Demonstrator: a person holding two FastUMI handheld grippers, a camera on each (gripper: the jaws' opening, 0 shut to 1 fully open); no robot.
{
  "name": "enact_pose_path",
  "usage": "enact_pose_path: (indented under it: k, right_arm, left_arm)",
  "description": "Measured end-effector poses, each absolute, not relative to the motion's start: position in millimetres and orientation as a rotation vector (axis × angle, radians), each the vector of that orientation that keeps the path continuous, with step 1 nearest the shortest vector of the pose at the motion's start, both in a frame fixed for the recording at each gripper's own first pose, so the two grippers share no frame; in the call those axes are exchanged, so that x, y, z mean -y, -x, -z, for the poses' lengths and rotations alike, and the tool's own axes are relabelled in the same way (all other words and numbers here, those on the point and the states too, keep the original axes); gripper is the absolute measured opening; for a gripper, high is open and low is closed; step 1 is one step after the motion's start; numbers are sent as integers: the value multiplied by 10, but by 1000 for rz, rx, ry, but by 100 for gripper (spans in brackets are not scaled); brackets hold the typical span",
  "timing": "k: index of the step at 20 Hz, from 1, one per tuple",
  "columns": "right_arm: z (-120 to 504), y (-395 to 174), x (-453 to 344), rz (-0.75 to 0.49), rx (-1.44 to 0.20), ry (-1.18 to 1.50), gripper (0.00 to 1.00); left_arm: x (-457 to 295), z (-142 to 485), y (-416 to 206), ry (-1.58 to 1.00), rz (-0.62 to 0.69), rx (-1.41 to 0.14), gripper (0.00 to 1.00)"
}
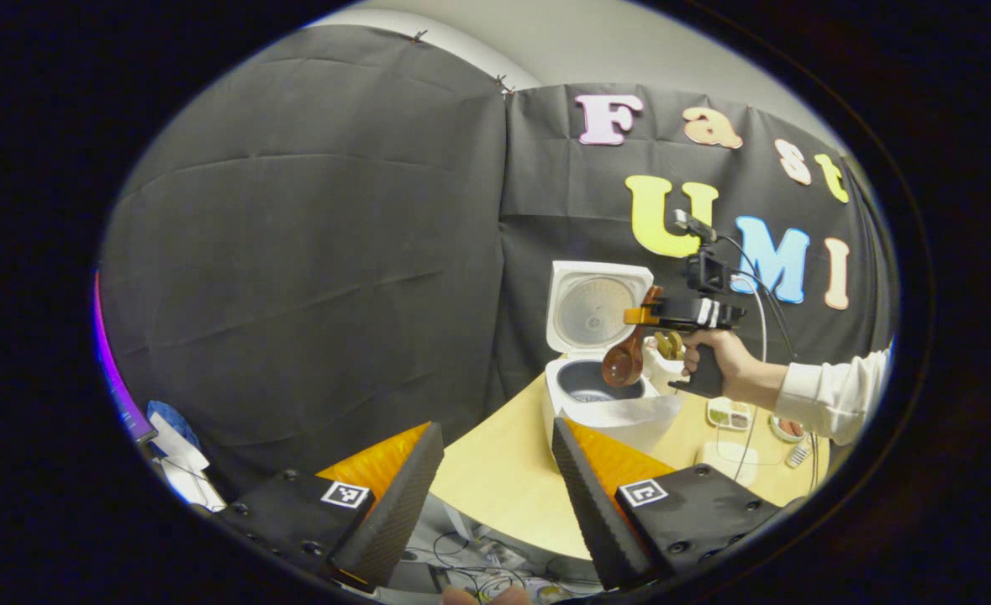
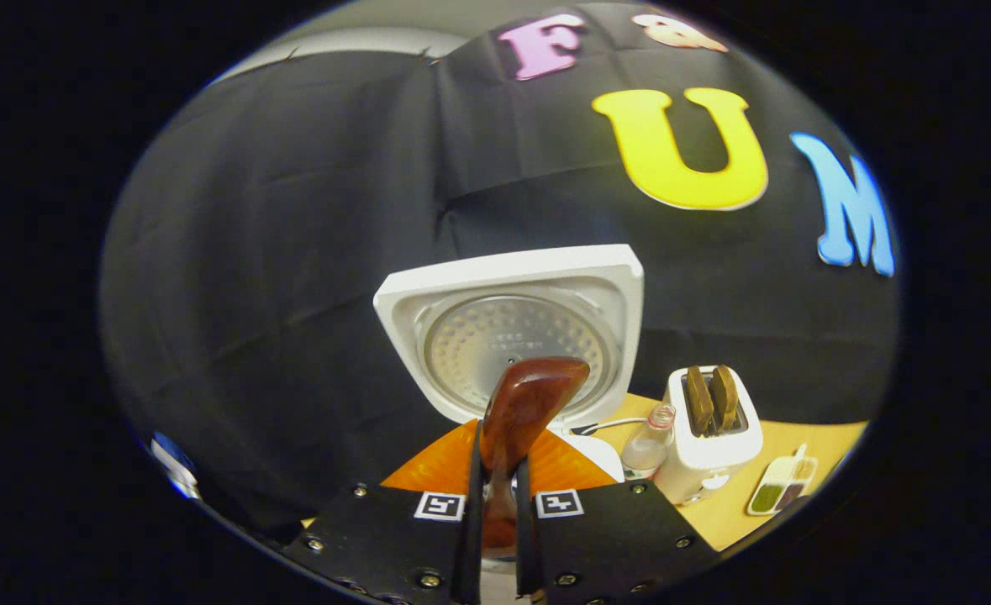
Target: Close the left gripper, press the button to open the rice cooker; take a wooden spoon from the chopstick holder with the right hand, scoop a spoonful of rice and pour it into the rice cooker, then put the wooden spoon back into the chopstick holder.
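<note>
- We see the right gripper (image 1: 640, 317) in the left gripper view, held by a hand (image 1: 718, 361) above the open cooker (image 1: 608, 395). Its fingers pinch the handle of the spoon (image 1: 627, 357).
- The relation that matters: the spoon hangs from the gripper with its long axis running steeply down, the bowl at the low end just over the mouth of the pot. From the right gripper view, the spoon (image 2: 524, 412) goes forward between the two fingers, which are pressed on its handle, and the bowl points at the raised lid (image 2: 512, 336).
- We cannot tell if rice is in the bowl of the spoon. We judge the step in hand is the pouring, or it is just finished.
- The left gripper (image 1: 495, 496) is spread wide and holds nothing. It waits off the near edge of the table (image 1: 503, 470), well apart from the cooker, so the right hand is clearly the nearer one.
- The cooker stands near the left edge of the table, lid upright at its far side.
- On the table to the right of the cooker are a toaster (image 2: 709, 441) with bread in it, a small bottle (image 2: 648, 445) just beside it, and a divided dish (image 2: 781, 491) further right.
- We judge the holder is behind the gripper, but it is too much hidden to be sure.
</note>
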State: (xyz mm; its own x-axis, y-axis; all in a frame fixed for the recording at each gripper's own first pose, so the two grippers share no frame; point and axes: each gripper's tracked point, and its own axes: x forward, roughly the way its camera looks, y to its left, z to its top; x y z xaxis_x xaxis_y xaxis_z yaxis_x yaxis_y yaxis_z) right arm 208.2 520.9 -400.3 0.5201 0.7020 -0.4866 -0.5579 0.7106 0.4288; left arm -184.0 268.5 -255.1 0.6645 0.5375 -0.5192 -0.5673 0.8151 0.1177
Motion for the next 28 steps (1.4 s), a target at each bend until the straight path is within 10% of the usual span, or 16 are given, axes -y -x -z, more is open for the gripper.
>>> enact_pose_path:
  k: [14, 28]
  right_arm:
    - [3763, -2289, -3076, -277, -728, -576, 16]
    - [4417, -2386, -806, 39, -763, -668, 17]
  left_arm:
    - [-2183, 2619, 1456, 158, -377, -463, 92]
    - [-969, 2803, 725, 136, -402, -539, 91]
